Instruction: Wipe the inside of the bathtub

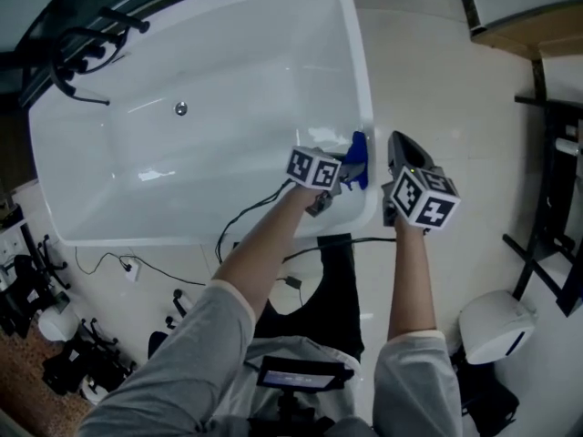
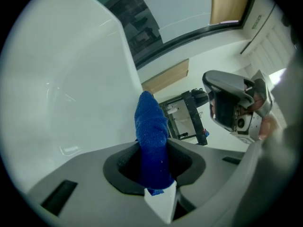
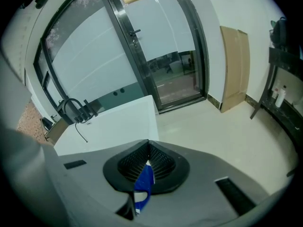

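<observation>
The white bathtub (image 1: 366,80) fills the upper left of the head view, with its drain (image 1: 181,108) in the floor. My left gripper (image 1: 342,176) hangs at the tub's right rim, shut on a blue cloth (image 1: 356,160). In the left gripper view the cloth (image 2: 151,136) stands up from between the jaws, beside the tub's wall (image 2: 57,89). My right gripper (image 1: 401,148) is just right of the rim, above the floor, with its jaws together. A small blue and white bit shows at its tips (image 3: 143,181). The tub (image 3: 118,122) lies ahead of it, to the left.
A black faucet (image 1: 86,57) sits at the tub's far left end. Cables (image 1: 127,267) and dark gear lie on the floor left of me. A white round unit (image 1: 496,326) and a black rack (image 1: 556,153) stand at the right. Glass doors (image 3: 156,56) are behind the tub.
</observation>
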{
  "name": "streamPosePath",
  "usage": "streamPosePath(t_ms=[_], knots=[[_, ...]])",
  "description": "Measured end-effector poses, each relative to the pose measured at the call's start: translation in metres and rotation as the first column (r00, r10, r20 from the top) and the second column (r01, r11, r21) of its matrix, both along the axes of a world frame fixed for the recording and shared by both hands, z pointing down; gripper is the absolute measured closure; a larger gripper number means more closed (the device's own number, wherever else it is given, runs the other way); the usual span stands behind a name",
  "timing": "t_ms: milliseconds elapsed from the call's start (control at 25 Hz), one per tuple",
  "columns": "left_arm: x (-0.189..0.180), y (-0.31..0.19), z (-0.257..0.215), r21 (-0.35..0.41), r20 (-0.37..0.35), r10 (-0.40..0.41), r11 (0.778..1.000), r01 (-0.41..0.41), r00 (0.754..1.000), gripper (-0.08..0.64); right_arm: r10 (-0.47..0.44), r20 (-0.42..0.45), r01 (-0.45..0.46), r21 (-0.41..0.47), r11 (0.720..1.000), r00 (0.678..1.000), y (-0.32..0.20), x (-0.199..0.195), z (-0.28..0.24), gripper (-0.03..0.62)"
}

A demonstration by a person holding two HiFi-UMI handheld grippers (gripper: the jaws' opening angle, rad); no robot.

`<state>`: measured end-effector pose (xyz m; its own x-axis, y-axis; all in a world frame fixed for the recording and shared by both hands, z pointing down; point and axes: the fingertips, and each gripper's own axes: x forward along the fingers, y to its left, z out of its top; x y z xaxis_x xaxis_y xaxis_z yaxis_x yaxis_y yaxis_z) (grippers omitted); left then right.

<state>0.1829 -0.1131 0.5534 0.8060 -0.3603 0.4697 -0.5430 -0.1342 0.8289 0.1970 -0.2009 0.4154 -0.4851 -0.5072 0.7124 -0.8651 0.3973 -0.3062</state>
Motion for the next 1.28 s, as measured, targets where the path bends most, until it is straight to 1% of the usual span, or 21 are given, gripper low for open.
streamPosePath(t_ms=[240, 360, 480, 600, 720, 880, 1080, 1160, 1280], knots=[[-0.031, 0.004, -0.043, 0.071, 0.048, -0.015, 0.997, 0.011, 0.999, 0.437, 0.005, 0.02, -0.005, 0.013, 1.0, 1.0, 0.02, -0.004, -0.023, 0.583], [-0.051, 0.011, -0.07, 0.126, 0.097, -0.014, 0.992, 0.002, 0.995, 0.437, -0.002, 0.041, 0.001, 0.036, 0.999, 0.999, 0.03, -0.01, -0.042, 0.583], [-0.072, 0.024, -0.099, 0.195, 0.163, -0.002, 0.98, -0.03, 0.987, 0.437, -0.011, 0.044, 0.008, 0.056, 0.998, 0.999, 0.044, -0.014, -0.061, 0.583], [-0.092, 0.044, -0.128, 0.261, 0.216, -0.01, 0.964, -0.048, 0.976, 0.437, -0.027, 0.038, 0.024, 0.078, 0.997, 0.999, 0.063, -0.015, -0.079, 0.583], [-0.116, 0.068, -0.16, 0.329, 0.268, -0.025, 0.942, -0.067, 0.963, 0.437, -0.034, 0.031, 0.031, 0.097, 0.995, 0.999, 0.087, -0.014, -0.095, 0.583], [-0.154, 0.101, -0.196, 0.412, 0.35, -0.049, 0.905, -0.107, 0.935, 0.437, -0.008, 0.036, 0.004, 0.105, 0.995, 0.999, 0.124, -0.011, -0.108, 0.583], [-0.214, 0.143, -0.229, 0.476, 0.437, -0.087, 0.867, -0.148, 0.895, 0.437, 0.04, 0.03, -0.043, 0.112, 0.993, 0.999, 0.182, -0.022, -0.123, 0.583], [-0.236, 0.163, -0.241, 0.487, 0.456, -0.105, 0.861, -0.149, 0.884, 0.437, 0.066, 0.031, -0.069, 0.108, 0.992, 0.997, 0.21, -0.025, -0.13, 0.583], [-0.259, 0.192, -0.266, 0.504, 0.464, -0.142, 0.854, -0.128, 0.874, 0.437, 0.096, 0.042, -0.1, 0.102, 0.99, 0.995, 0.245, -0.028, -0.146, 0.583]])
